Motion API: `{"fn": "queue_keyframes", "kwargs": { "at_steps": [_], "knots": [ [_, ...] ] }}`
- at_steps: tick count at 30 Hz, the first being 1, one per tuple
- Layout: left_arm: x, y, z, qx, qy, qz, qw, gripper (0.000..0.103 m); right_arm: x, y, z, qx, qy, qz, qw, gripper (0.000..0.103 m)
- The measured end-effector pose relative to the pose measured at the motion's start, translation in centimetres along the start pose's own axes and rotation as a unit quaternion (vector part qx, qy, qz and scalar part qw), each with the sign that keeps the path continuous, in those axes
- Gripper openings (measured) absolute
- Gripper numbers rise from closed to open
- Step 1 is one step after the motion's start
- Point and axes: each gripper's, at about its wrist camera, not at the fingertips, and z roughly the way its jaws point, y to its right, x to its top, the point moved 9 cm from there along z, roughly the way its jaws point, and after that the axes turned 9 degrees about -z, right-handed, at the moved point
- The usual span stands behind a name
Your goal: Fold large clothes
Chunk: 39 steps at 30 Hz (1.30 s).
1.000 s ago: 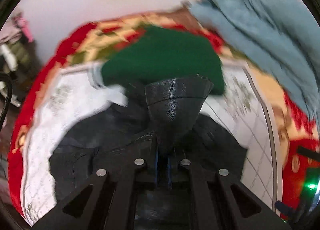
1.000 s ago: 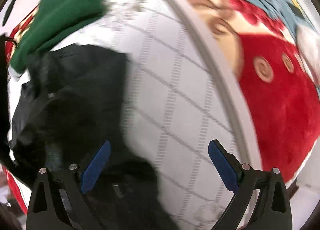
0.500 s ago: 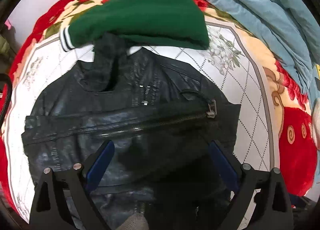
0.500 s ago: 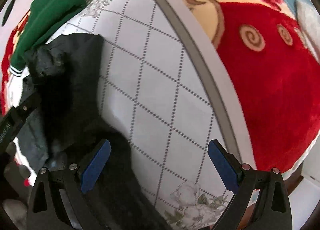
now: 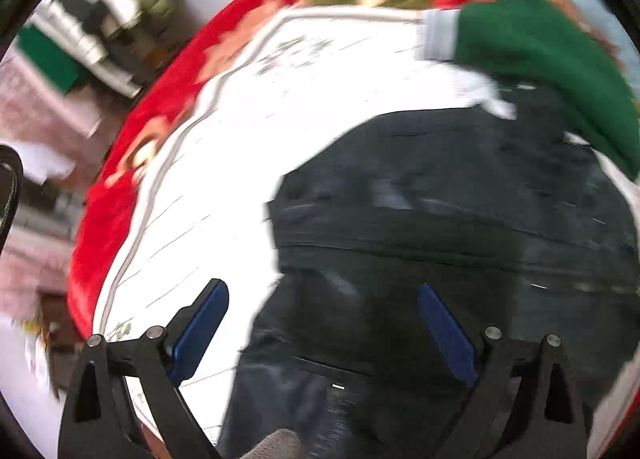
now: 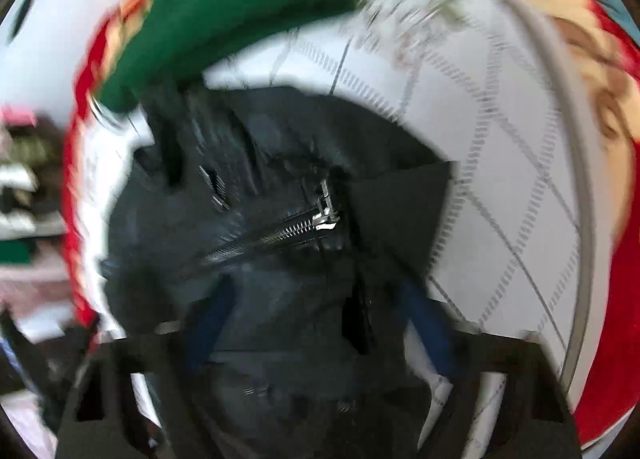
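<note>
A black leather jacket (image 5: pixel 440 219) lies partly folded on the white quilted blanket (image 5: pixel 248 147); it also shows in the right wrist view (image 6: pixel 260 259), with a silver zipper (image 6: pixel 304 225) across its middle. My left gripper (image 5: pixel 324 323) is open, hovering over the jacket's left edge, with nothing between its blue pads (image 5: pixel 200 327). My right gripper (image 6: pixel 320 327) is open and low over the jacket's near part; the view is blurred and the leather lies under the pads (image 6: pixel 428 331).
A folded green garment (image 5: pixel 540 55) lies behind the jacket, also in the right wrist view (image 6: pixel 224 11). The red flowered bedspread (image 5: pixel 120 195) rims the white blanket. Cluttered shelves (image 5: pixel 80 35) stand off the bed's left side.
The left gripper let go of the jacket flap, opened, then swung left over the jacket's left edge. The right gripper moved from the bare blanket to over the jacket's zipper area.
</note>
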Motion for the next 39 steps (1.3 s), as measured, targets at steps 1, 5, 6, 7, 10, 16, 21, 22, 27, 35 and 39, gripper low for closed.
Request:
{"fn": "queue_keyframes", "kwargs": {
  "at_steps": [1, 5, 6, 7, 10, 16, 21, 22, 27, 35, 39],
  "knots": [
    [0.1, -0.7, 0.5, 0.011, 0.0, -0.005, 0.9999, 0.097, -0.1, 0.2, 0.8, -0.034, -0.008, -0.015, 0.999, 0.008],
    [-0.3, -1.7, 1.6, 0.03, -0.008, -0.013, 0.9994, 0.097, -1.4, 0.6, -0.7, -0.038, 0.023, 0.002, 0.999, 0.006],
    [-0.4, -1.9, 1.7, 0.034, -0.009, -0.015, 0.9993, 0.097, -1.9, 0.8, -1.9, -0.034, 0.036, 0.013, 0.999, 0.006],
    [-0.5, -2.0, 2.0, 0.038, -0.009, -0.015, 0.9991, 0.097, -2.5, 1.1, -2.5, -0.035, 0.04, 0.021, 0.998, 0.006],
    [-0.5, -2.4, 4.3, 0.063, -0.022, -0.012, 0.9977, 0.097, -4.0, 2.4, -1.6, -0.056, 0.018, 0.029, 0.998, 0.007],
    [-0.3, -2.1, 8.5, 0.076, -0.044, 0.001, 0.9962, 0.103, -3.4, 3.6, -1.0, 0.011, 0.008, 0.063, 0.998, 0.04],
    [-0.6, -2.2, 8.0, 0.068, -0.029, 0.013, 0.9972, 0.103, -4.9, 4.5, 0.1, 0.068, -0.008, 0.049, 0.996, 0.07],
    [-0.6, -2.2, 8.0, 0.063, -0.029, 0.011, 0.9975, 0.103, -5.5, 4.4, 1.5, 0.088, -0.03, 0.052, 0.994, 0.07],
    [-0.4, -2.2, 8.4, 0.037, -0.035, 0.008, 0.9987, 0.103, -6.2, 3.6, 3.4, 0.123, -0.03, 0.064, 0.99, 0.038],
    [0.3, -2.5, 9.0, -0.016, -0.034, 0.044, 0.9984, 0.103, -9.0, 3.0, 0.2, 0.182, -0.021, 0.152, 0.971, 0.023],
    [-0.2, -1.4, 8.3, -0.009, -0.012, 0.079, 0.9967, 0.103, -10.2, 4.9, 3.3, 0.084, -0.055, 0.143, 0.985, 0.028]
  ]
}}
